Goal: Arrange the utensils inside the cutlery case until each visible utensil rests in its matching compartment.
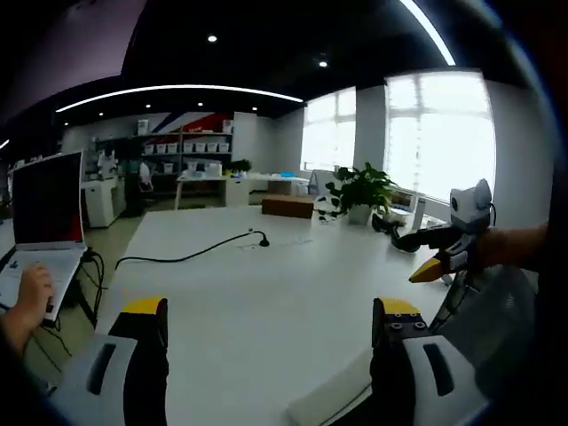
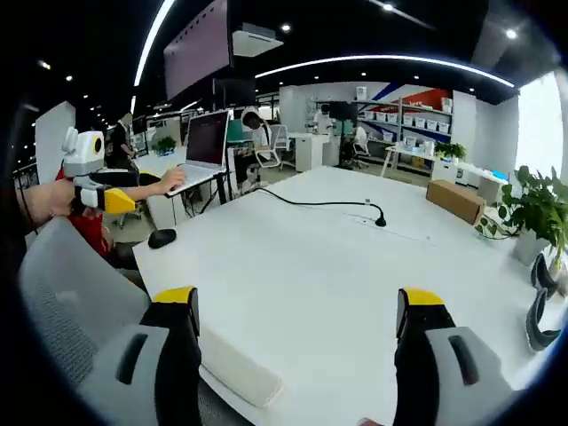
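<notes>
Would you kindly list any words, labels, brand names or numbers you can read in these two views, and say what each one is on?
No text can be read in either view.
Laptop: screen dark, no words to make out.
Shelf boxes: any labels too small and blurred.
Red and blue wall graphic: a coloured shape, no letters readable.
Cardboard box: no print readable.
Wall screen: blank purple-grey.

A white tabletop [image 1: 266,293] spreads beyond black jaws tipped with yellow. Ahead of the jaws trails a black cable [image 2: 319,202], with a brown box [image 2: 454,201] and green plant [image 1: 362,188] beyond.
</notes>
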Tool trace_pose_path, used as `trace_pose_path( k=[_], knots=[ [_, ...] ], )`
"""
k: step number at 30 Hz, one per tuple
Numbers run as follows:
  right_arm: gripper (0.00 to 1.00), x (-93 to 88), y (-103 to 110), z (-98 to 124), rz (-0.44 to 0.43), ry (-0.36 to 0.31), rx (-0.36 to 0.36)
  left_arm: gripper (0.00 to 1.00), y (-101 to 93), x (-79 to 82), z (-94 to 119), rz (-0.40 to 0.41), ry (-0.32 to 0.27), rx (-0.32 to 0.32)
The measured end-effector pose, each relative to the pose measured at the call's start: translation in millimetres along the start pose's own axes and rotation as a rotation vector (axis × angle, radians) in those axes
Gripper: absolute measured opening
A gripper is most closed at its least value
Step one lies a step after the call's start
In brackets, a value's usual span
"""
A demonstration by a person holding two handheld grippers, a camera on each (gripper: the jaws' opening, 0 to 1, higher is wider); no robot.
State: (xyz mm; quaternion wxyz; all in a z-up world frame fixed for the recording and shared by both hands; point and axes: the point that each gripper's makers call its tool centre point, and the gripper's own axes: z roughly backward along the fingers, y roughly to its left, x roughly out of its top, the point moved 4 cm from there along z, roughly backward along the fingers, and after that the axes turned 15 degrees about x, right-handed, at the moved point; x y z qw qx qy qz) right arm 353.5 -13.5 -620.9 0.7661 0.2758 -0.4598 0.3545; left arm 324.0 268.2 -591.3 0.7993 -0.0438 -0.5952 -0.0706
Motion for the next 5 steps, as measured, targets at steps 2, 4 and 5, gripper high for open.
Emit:
trace_pose_path(
  k=[2, 4, 5],
  knots=[
    [0.94, -0.8, -1.2, -0.1, -0.001, 0.003, 0.001, 0.98, -1.2, -0.2, 0.5, -0.009, 0.001, -0.002],
    [0.94, -1.1, -1.5, 0.6, -0.005, 0.003, -0.003, 0.98, -2.4, -0.7, 0.9, -0.016, 0.002, -0.006],
    [0.94, -2.0, -1.8, 1.1, -0.007, 0.005, -0.004, 0.98, -4.0, -1.1, 1.8, -0.019, 0.004, -0.007]
  ],
)
